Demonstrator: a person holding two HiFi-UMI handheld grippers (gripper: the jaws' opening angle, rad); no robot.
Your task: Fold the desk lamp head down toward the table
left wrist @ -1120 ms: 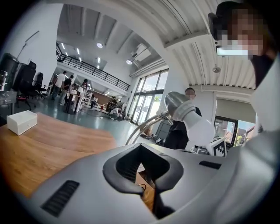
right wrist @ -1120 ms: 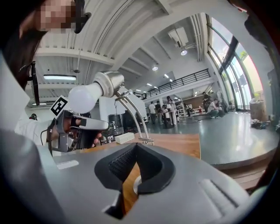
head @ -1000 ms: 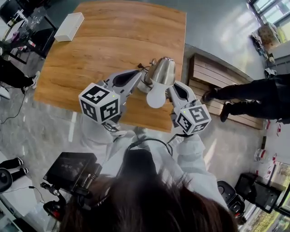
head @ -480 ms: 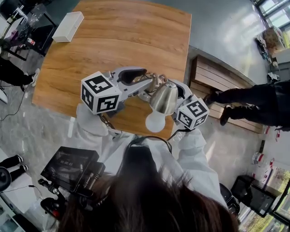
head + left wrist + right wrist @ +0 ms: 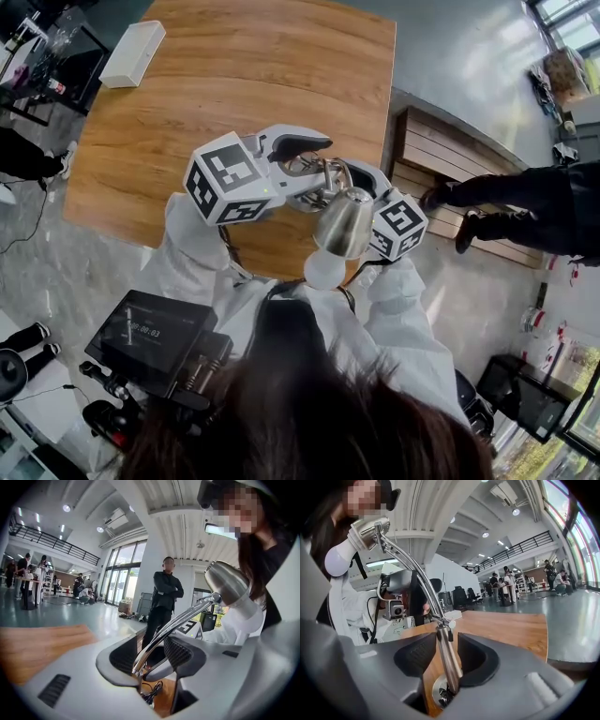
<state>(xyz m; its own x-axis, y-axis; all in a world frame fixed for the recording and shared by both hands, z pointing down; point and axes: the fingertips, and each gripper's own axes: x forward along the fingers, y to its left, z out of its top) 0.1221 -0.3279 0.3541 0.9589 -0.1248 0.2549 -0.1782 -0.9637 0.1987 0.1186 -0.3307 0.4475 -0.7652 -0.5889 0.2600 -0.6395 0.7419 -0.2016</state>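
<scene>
The desk lamp stands near the front edge of the wooden table (image 5: 234, 75). Its steel head (image 5: 345, 223) with a white bulb (image 5: 323, 270) hangs out toward me. My left gripper (image 5: 314, 169) has its jaws opening around the chrome upper arm (image 5: 178, 620); the arm runs between the pads with a gap at the right pad. My right gripper (image 5: 354, 185) is opening too, and the lower post (image 5: 449, 663) stands between its jaws with gaps on both sides. The round base (image 5: 437, 693) sits below them. The head (image 5: 365, 529) shows at the upper left of the right gripper view.
A white box (image 5: 131, 54) lies at the table's far left corner. A person in black (image 5: 525, 202) stands on the floor to the right, beside a low wooden bench (image 5: 441, 159). A screen on a rig (image 5: 155, 337) hangs at my lower left.
Both grippers have opened their jaws off the lamp's arm. The lamp head has swung nearer to me, and the left gripper's cube has shifted up and right.
</scene>
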